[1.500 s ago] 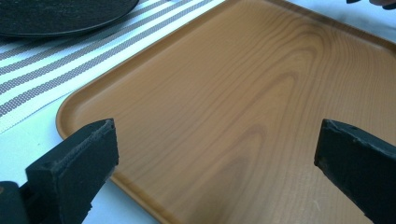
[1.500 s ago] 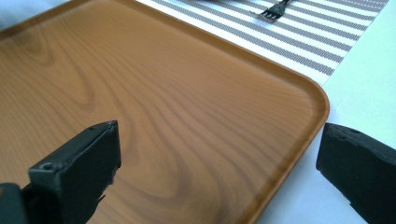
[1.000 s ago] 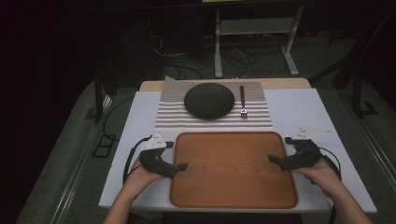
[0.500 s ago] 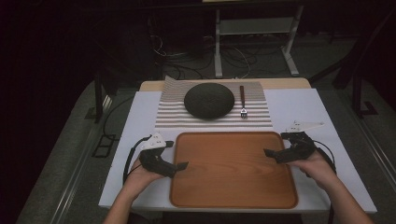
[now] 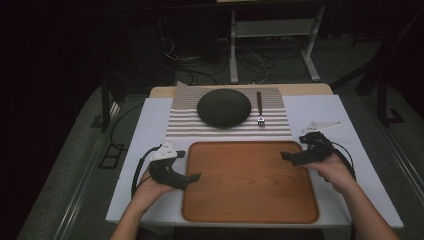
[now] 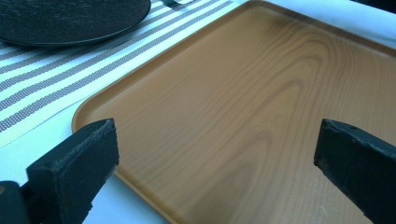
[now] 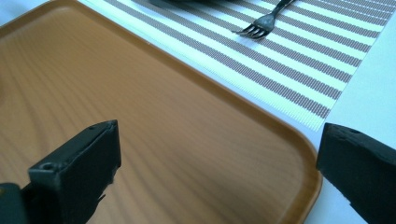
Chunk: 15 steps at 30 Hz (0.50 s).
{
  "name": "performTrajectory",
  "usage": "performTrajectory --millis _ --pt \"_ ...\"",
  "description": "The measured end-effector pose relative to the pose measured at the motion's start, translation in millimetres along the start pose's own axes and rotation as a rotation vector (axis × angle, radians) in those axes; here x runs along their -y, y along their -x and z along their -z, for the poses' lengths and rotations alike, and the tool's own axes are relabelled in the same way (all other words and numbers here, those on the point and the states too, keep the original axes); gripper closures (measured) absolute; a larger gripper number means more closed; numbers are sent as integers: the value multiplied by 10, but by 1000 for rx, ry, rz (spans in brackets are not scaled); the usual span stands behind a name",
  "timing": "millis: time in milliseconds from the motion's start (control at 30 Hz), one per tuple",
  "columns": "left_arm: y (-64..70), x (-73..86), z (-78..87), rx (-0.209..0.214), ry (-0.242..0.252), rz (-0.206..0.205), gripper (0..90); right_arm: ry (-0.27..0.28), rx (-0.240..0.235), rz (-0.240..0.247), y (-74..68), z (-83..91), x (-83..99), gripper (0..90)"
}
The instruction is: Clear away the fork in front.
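An empty wooden tray lies on the white table, nearest the person. My left gripper rests at the tray's left edge, open, its jaws spread wide over the tray and holding nothing. My right gripper hovers over the tray's far right corner, also open, with the tray's rim between its jaws. Beyond the tray, a dark round plate and a fork sit on a striped placemat. In the right gripper view the fork lies on the placemat.
The white table has bare cloth on both sides of the tray. Dark floor with cables and a white stand's legs lies beyond the far edge. The plate appears at the top left of the left gripper view.
My right gripper has lifted and moved away from the person and slightly inward, from beside the tray's right edge to its far right corner. The left gripper has stayed put.
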<state>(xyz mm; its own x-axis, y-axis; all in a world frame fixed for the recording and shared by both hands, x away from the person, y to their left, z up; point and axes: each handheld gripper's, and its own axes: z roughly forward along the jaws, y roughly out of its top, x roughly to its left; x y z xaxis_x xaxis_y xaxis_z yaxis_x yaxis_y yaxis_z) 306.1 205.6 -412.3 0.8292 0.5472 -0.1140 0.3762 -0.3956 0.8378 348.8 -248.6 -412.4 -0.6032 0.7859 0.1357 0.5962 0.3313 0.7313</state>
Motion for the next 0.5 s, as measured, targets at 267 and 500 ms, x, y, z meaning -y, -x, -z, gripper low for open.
performTrajectory --millis 267,500 --pt "-3 4 -2 0 -3 -5 0 -11 22 -21 74 -100 -130 3" --pt "-3 6 -4 0 -2 -4 0 -17 27 -28 132 -205 -233 3"
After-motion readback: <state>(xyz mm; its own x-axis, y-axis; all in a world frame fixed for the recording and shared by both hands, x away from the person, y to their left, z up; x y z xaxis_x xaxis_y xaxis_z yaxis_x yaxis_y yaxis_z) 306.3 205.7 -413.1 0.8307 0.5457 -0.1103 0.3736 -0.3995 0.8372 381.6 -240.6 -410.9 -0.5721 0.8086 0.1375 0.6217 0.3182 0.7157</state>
